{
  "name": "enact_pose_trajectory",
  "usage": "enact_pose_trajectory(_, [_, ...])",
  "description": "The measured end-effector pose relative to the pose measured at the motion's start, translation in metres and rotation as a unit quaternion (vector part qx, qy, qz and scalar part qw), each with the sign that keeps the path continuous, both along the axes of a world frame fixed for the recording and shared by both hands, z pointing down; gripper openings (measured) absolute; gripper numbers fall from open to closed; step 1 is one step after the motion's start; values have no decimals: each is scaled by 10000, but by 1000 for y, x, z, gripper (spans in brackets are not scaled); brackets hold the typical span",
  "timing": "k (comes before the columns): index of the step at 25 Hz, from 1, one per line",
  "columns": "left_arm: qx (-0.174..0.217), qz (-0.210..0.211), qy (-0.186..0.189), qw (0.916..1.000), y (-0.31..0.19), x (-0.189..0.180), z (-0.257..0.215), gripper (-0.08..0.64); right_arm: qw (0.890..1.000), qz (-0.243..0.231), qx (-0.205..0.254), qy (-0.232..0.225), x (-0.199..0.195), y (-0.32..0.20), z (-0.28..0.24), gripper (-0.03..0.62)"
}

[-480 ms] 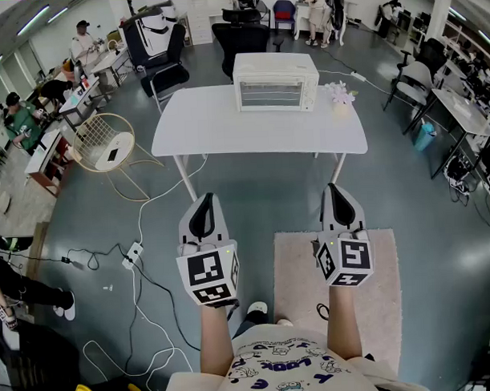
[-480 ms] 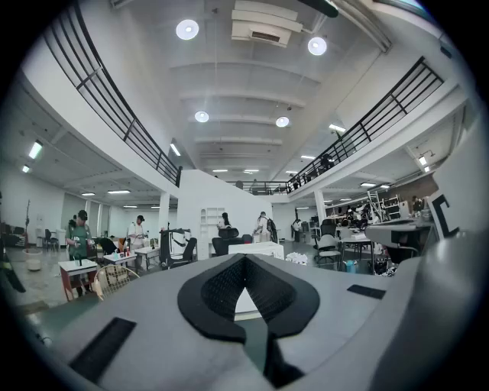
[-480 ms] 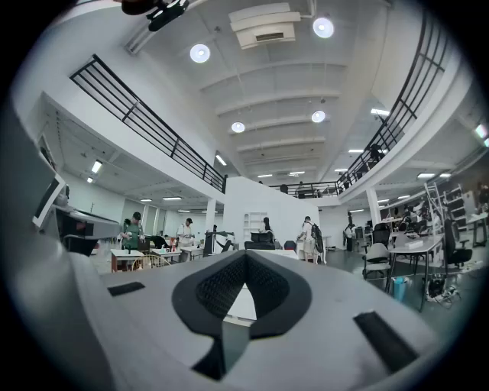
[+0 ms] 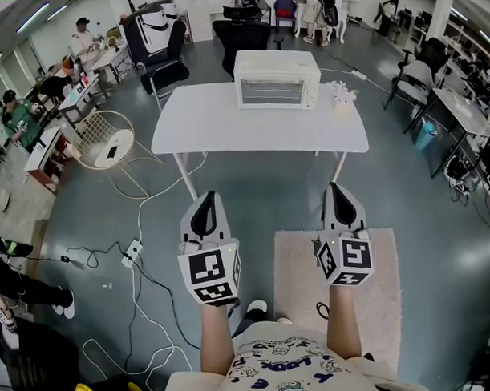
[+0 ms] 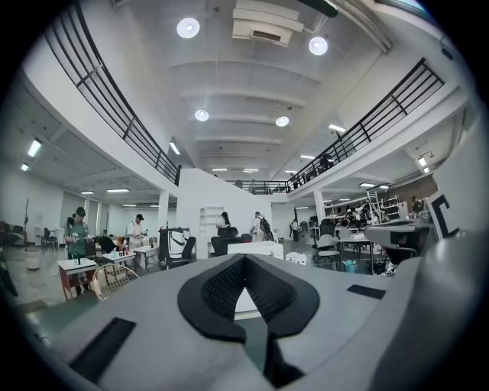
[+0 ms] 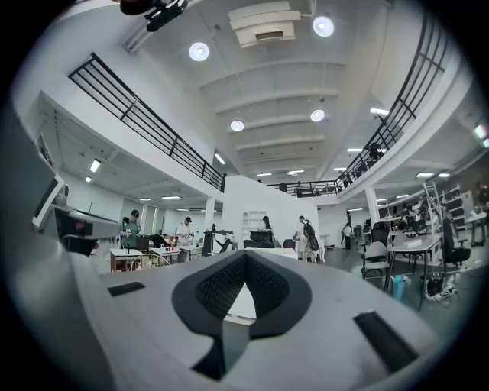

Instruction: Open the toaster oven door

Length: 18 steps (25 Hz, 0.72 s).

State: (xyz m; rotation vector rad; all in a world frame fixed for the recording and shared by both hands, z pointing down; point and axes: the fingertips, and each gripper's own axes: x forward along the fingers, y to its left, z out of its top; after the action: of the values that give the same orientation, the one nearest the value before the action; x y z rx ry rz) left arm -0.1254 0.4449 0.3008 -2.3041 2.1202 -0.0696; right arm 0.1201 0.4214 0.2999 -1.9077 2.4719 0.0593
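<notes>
Little has shifted since the frame before: both hand-held grippers hang level and side by side above the floor, as they did then. Left hand-held gripper (image 4: 204, 202): jaws closed tip to tip, nothing between them. Right hand-held gripper (image 4: 339, 191): the same, pads met, empty. Toaster oven (image 4: 276, 79) stands well ahead of both, between their lines, on the far side of the white counter (image 4: 210, 124), door shut. Neither hand-held gripper is near the counter.

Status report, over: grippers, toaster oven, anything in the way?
Left gripper and right gripper shut, empty, short of the table. Toaster oven door closed, untouched. Nothing between grippers and table.
</notes>
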Motion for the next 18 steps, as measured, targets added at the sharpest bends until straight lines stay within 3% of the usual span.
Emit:
enact_pose_trajectory(7, [-47,-40,67,10000,-14,-12,5,3,9997,155,16,-176,-2,-15,4,6])
enact_pose_trajectory(9, [-46,-37,78,10000,-20,-17,7,3,9997,127,33,-212,-7,-21,5,96])
enact_pose_trajectory(13, [-35,-6,79,10000,-34,-29,11,3,9994,142,113,-301,-18,-33,5,196])
enact_pose_trajectory(18, [-40,62,40,10000,-53,-45,14,3,9993,192,104,-310,-34,-48,8,199])
